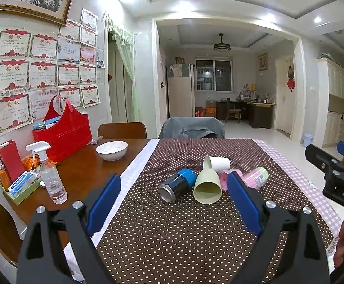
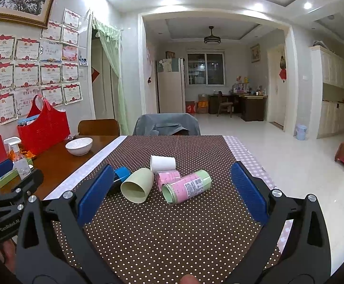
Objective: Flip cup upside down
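Both grippers are held wide apart, nothing between the fingers: the left gripper (image 1: 174, 201) and the right gripper (image 2: 172, 189) are poised above the near part of the dotted cloth (image 1: 183, 236). Beyond them, five cups are seen lying on their sides in a touching cluster: green cup (image 1: 207, 187), blue cup (image 1: 177, 185), white cup (image 1: 216, 162), two pink cups behind. Far left, a bowl (image 1: 112, 150) is set.

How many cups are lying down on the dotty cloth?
5, all tipped over in one cluster: a blue-capped dark cup leftmost, a pale green cup, a white cup behind, a pink cup, and a pink-and-green cup rightmost. None seems hidden.
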